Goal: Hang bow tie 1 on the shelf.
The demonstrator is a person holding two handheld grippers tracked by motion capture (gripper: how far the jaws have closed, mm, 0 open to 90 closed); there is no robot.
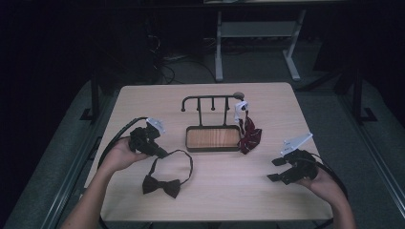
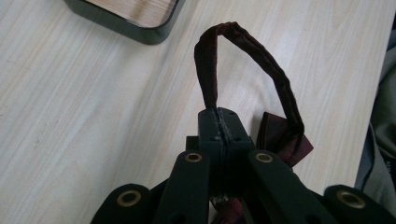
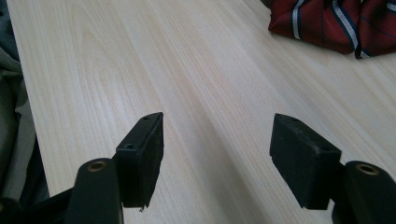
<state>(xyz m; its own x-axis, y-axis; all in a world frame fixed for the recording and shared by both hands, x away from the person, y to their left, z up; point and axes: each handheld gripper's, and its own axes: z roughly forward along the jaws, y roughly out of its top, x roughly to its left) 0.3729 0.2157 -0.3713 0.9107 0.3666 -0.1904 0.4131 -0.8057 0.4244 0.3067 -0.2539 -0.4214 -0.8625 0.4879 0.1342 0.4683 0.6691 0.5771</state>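
Pressed together on the thin neck strap [image 2: 210,79] of the dark bow tie [image 1: 161,185]: so stand the jaws of the left gripper [image 2: 219,123]. Pinched near one end of the strap, probably because a band so narrow and soft gives no other firm place to take. Rising from the pads, then bending over in an arch and coming down to the knot [image 2: 280,135], just beside the jaws on the right in the left gripper view. Seen from the high view, lying mostly flat on the table [image 1: 143,100], the knot in front of the left gripper [image 1: 160,152] and nearer to the person, the loop open toward the tray. Held low and slanted, so that the loop keeps its open shape; an open loop probably goes over a hook more easily.

Spread wide, with nothing between them: the jaws of the right gripper [image 3: 217,149]. Only bare wood under them. Hovering at the right side of the table [image 1: 282,169], well apart from the bow tie, seemingly kept free to help with the strap later.

Farther out, the small stand [image 1: 210,100] with its row of hooks, rising from the back edge of a dark tray with wooden bottom [image 1: 212,138], in the middle of the table. Already hanging at its right end and falling beside the tray: a red striped tie [image 1: 249,136], also at the top of the right gripper view [image 3: 336,21]. Free hooks to the left of it, likely meant for the dark one.
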